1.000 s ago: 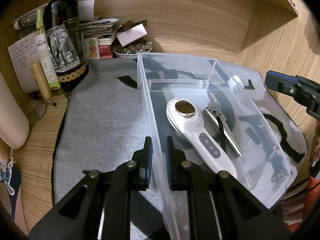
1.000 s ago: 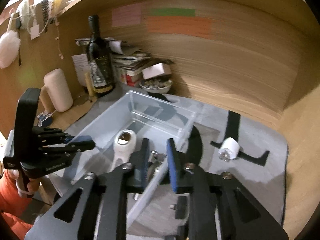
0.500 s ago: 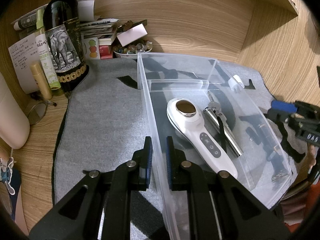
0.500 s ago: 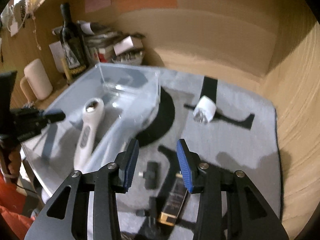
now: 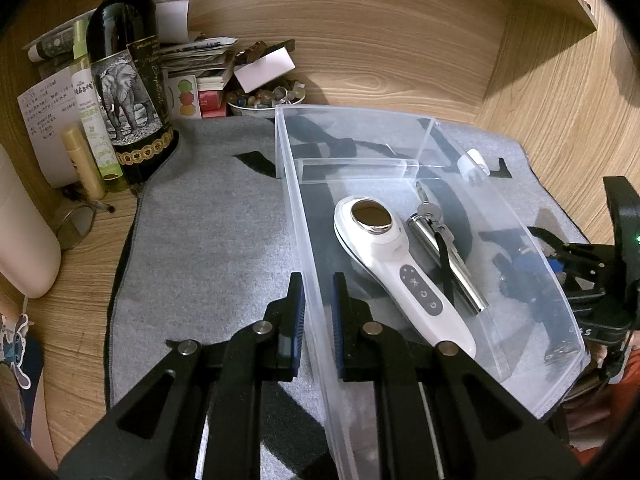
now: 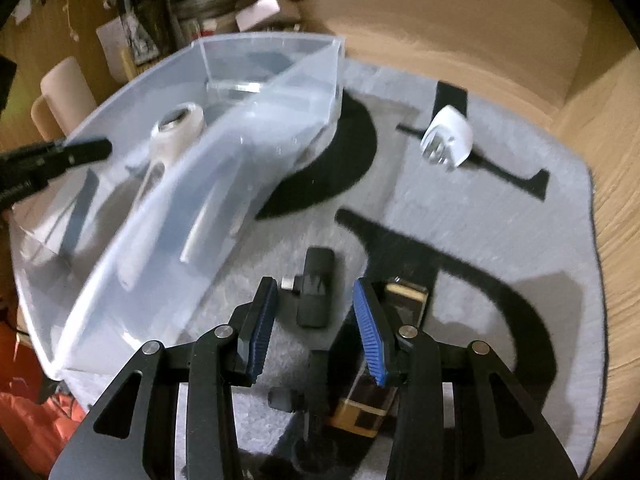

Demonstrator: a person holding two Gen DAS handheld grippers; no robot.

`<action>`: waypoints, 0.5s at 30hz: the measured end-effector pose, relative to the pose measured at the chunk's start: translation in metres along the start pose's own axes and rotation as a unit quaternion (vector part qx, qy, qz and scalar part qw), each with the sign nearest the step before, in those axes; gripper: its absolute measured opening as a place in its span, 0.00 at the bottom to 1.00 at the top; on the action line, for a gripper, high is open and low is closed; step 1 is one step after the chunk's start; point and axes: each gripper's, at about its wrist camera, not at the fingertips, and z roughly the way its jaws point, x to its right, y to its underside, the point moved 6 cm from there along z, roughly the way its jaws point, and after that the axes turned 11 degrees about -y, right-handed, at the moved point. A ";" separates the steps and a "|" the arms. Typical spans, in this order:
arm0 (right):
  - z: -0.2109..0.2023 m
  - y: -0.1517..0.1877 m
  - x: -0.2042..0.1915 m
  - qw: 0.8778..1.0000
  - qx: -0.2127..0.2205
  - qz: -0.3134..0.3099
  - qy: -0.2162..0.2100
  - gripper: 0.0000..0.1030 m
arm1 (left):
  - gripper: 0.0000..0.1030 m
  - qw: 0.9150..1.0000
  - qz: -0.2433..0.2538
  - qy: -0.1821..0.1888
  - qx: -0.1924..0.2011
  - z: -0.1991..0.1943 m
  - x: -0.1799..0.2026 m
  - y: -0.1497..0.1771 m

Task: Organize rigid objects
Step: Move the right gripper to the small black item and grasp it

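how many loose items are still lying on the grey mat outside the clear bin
3 that I can make out: a white plug adapter at the far side, a small black dongle between the right gripper fingers, and a black-and-gold box beneath it. The gripper may hide more.

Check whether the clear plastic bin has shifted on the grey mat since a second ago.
No. In the left wrist view, the clear plastic bin keeps the same position against the dark wine bottle and the grey mat.

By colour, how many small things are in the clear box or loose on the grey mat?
White: 2, device and plug
Silver: 1, tube with keys
Black: 2, dongles
Black and gold: 1, case
Total: 6
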 end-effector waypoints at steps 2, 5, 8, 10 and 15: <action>0.000 0.000 -0.001 1.000 0.003 -0.004 -0.001 0.32 | 0.11 1.000 0.000 0.000 0.000 0.000 0.000 0.000; -0.001 -0.001 0.000 1.000 0.007 -0.004 -0.002 0.23 | 0.11 1.000 0.000 0.000 0.000 0.000 0.000 0.000; -0.002 -0.002 0.000 1.000 0.014 -0.002 0.001 0.23 | 0.11 1.000 0.000 0.000 0.000 0.000 0.000 0.000; -0.003 -0.003 0.000 1.000 0.018 -0.001 -0.003 0.23 | 0.11 1.000 0.001 -0.001 0.000 0.000 0.000 0.000; -0.012 -0.008 -0.003 0.999 0.035 -0.001 -0.001 0.23 | 0.11 1.000 0.000 0.000 0.000 0.000 0.000 0.000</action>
